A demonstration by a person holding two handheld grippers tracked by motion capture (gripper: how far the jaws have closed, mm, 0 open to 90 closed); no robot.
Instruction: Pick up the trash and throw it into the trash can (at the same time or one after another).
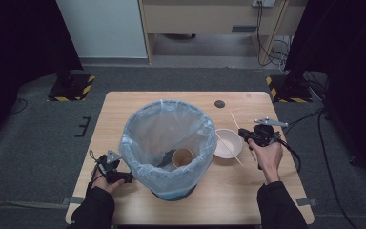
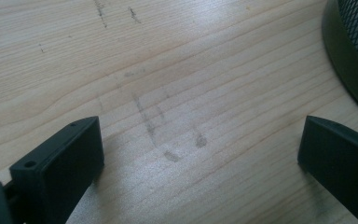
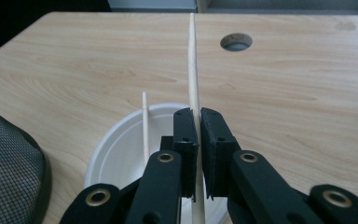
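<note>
A: What is the right gripper (image 3: 196, 140) doing beside the lined wastebasket (image 1: 167, 143)?

B: Its jaws are pinched tight on one wooden chopstick (image 3: 193, 70), gripped near the thick end so the long tapered part juts out ahead. Held that way, the stick can be swung over the basket's rim and let go point first, I'd say.

A: And the other chopstick?

B: The second chopstick (image 3: 145, 123) lies across the white bowl (image 1: 227, 143), which sits just beside the basket on its right (the bowl looks empty otherwise). A paper cup (image 1: 182, 157) already rests inside the basket, on the blue plastic liner (image 1: 145, 126).

A: The left gripper (image 1: 112, 167)?

B: It rests low on the wooden table (image 2: 177, 70) at the basket's left, jaws spread wide with nothing between them, close to the mesh base; probably parked there to steady the basket if needed.

A: Room to move?

B: Open tabletop lies behind the bowl, away from the basket, up to the cable hole (image 3: 236, 42). The basket's mouth is wide; the liner's folded edge is the only snag.
</note>
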